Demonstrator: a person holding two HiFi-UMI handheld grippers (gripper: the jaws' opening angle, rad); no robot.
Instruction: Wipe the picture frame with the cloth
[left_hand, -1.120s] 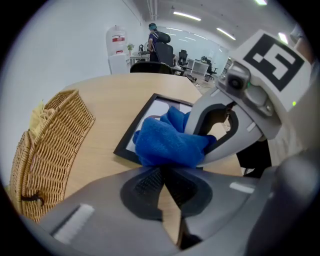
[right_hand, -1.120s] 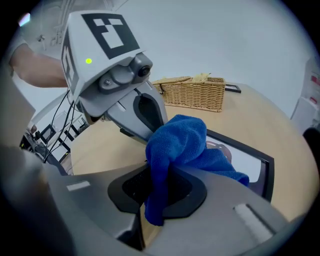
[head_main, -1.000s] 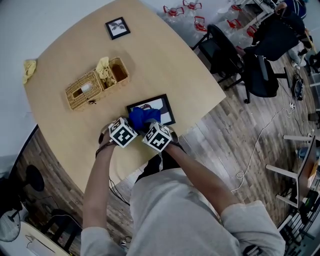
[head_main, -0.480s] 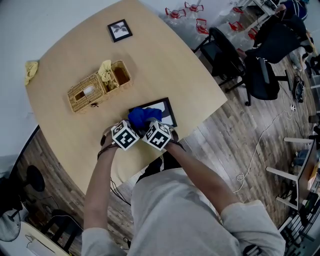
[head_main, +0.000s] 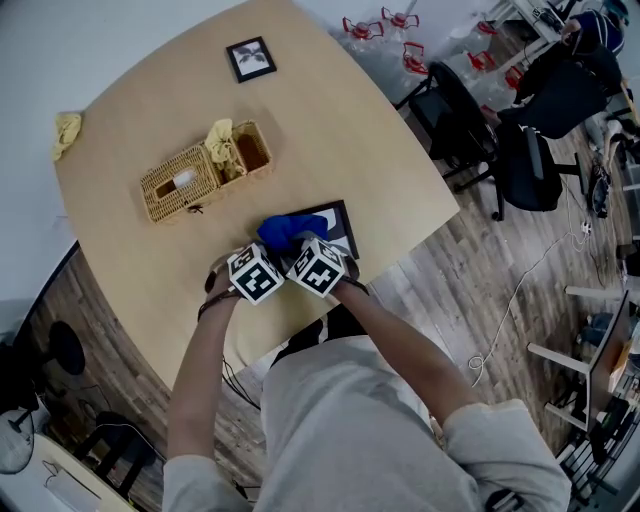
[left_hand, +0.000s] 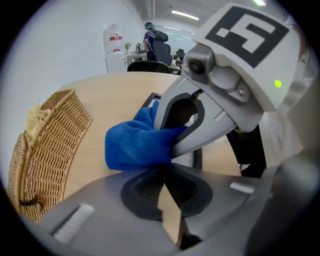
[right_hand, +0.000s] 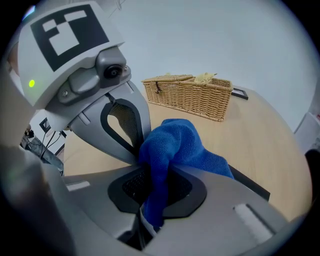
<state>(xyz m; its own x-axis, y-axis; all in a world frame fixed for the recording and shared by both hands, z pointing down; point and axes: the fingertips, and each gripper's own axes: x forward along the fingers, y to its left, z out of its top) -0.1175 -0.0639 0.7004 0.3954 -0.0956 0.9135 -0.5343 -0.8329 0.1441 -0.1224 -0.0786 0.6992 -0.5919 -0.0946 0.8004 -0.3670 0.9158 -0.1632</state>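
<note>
A black picture frame (head_main: 340, 222) lies flat near the table's front edge. A blue cloth (head_main: 285, 232) is bunched over its left part. My right gripper (right_hand: 155, 186) is shut on the blue cloth (right_hand: 177, 145), which hangs down between its jaws. Behind the cloth a dark edge of the frame (right_hand: 250, 182) shows. My left gripper (left_hand: 164, 174) sits close beside the right one, shut, with nothing between its pads. In the left gripper view the cloth (left_hand: 135, 142) lies just ahead, by the right gripper's fingers (left_hand: 200, 135). Both marker cubes (head_main: 254, 273) hide the jaws from above.
A wicker basket (head_main: 190, 182) with a yellow cloth in one compartment stands behind the frame. A small black frame (head_main: 251, 58) lies at the far edge and another yellow cloth (head_main: 67, 130) at the left edge. Office chairs (head_main: 470, 120) stand on the right.
The blue cloth has slid left across the frame with the right gripper, so more of the white picture shows on the right. Both grippers stay side by side.
</note>
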